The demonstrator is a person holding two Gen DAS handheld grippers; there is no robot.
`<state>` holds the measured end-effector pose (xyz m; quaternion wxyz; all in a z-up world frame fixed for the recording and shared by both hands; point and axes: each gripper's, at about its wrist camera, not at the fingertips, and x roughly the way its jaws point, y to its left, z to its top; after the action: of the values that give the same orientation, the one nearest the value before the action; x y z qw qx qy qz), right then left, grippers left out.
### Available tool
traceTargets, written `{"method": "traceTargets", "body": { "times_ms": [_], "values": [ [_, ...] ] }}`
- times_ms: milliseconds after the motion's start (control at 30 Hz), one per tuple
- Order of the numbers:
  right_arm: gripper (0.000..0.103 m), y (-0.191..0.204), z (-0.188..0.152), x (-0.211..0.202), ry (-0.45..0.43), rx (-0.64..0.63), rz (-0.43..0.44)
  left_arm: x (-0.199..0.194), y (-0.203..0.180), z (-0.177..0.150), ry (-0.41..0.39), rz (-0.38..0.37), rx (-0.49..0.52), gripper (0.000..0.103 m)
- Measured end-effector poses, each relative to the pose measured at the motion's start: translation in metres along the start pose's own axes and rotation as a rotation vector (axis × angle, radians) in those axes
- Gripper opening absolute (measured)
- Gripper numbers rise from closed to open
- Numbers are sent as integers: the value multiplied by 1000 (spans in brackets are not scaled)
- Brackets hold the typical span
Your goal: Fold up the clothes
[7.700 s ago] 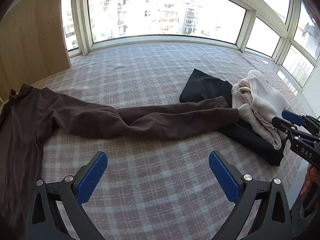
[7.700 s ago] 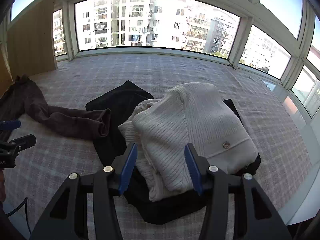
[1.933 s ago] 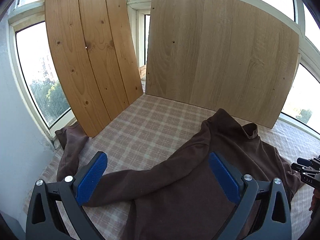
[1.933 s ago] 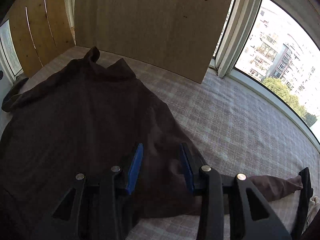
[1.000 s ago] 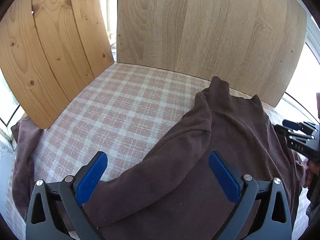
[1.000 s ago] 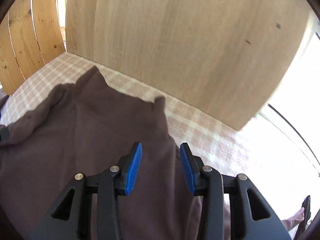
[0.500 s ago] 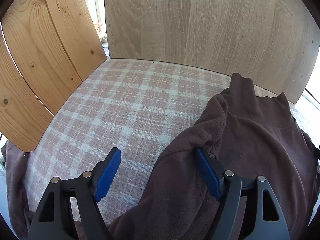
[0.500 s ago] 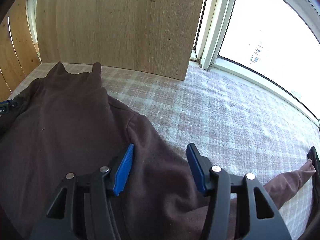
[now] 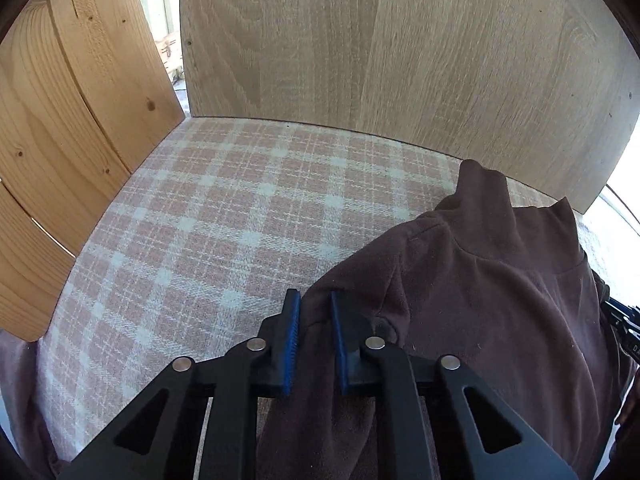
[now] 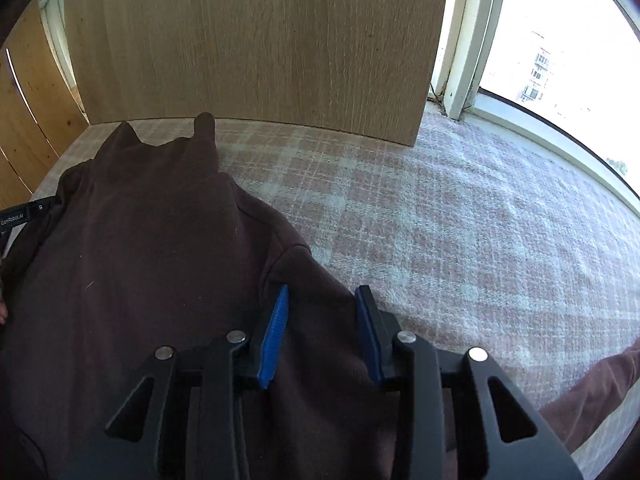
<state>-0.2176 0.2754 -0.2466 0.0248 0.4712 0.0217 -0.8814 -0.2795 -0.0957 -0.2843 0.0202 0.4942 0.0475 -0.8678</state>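
On the plaid bed we pinch the brown top at its left shoulder with our left gripper, while our right gripper straddles the opposite shoulder, jaws parted, collar pointing away.

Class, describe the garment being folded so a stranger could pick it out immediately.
Start at the large pale wooden board standing behind the pink plaid cover. Before it lies the brown sweater, between both tongs; its upright high collar sets it apart.

L claw pinched, R claw agape
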Motion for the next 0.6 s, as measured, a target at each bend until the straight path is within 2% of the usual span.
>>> {"method": "traceTargets", "body": {
  "times_ms": [67, 200, 433, 467, 600],
  "values": [
    [9, -4, 0, -3, -12, 30, 9, -1, 1, 3, -8, -7, 1, 8],
    [8, -12, 1, -10, -35, 89, 28, -7, 4, 9, -27, -31, 6, 7],
    [8, -17, 17, -24, -73, 57, -31, -21, 2, 32, -57, -44, 16, 5],
    [8, -17, 19, -25, -77, 51, -41, -23, 1, 36, -61, -45, 16, 0],
    [8, -20, 30, -31, -93, 25, -80, -24, 1, 55, -101, -11, 56, 0]
  ]
}}
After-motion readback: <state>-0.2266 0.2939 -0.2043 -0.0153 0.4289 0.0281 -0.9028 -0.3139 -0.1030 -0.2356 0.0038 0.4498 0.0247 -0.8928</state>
